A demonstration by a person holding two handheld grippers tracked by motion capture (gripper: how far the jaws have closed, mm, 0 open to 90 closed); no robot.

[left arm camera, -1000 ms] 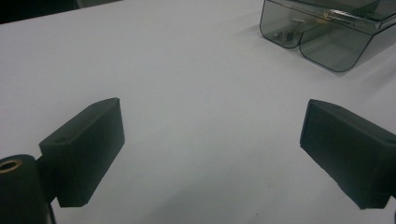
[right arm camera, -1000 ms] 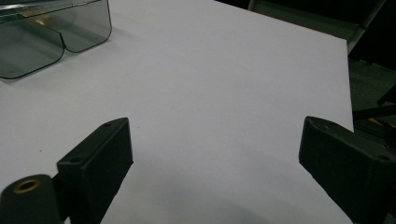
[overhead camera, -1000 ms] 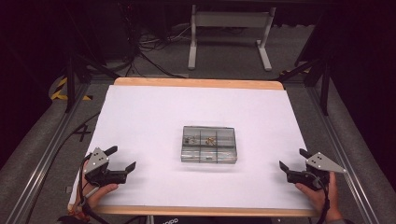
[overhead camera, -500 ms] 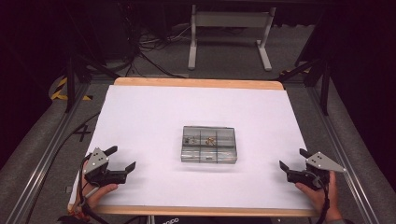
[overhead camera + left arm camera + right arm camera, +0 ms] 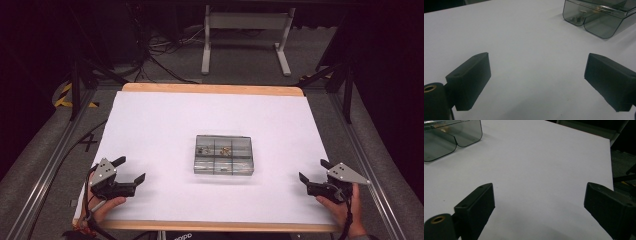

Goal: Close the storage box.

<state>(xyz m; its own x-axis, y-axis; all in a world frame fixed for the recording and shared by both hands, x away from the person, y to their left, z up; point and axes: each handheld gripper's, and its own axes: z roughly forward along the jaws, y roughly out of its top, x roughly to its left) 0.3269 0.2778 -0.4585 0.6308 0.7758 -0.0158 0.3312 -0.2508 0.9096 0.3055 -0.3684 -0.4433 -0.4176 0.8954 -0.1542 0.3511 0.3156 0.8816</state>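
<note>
The clear compartment box (image 5: 223,155) sits closed at the middle of the white table (image 5: 150,125), small parts in some of its cells, exactly where it lay a second ago. The left gripper (image 5: 131,170) and right gripper (image 5: 311,171) remain near the front corners, well apart from it, jaws spread and empty, so work on the box looks not yet begun.

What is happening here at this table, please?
A person sits at a table covered in white and holds a two-jaw gripper in each hand. The left gripper and the right gripper both rest near the front edge, jaws open, holding nothing. Between them, in the middle of the table, lies a clear compartment box with a few small parts inside, lid shut as far as one can tell. Neither gripper touches the box; the work on it seems not yet begun.
</note>
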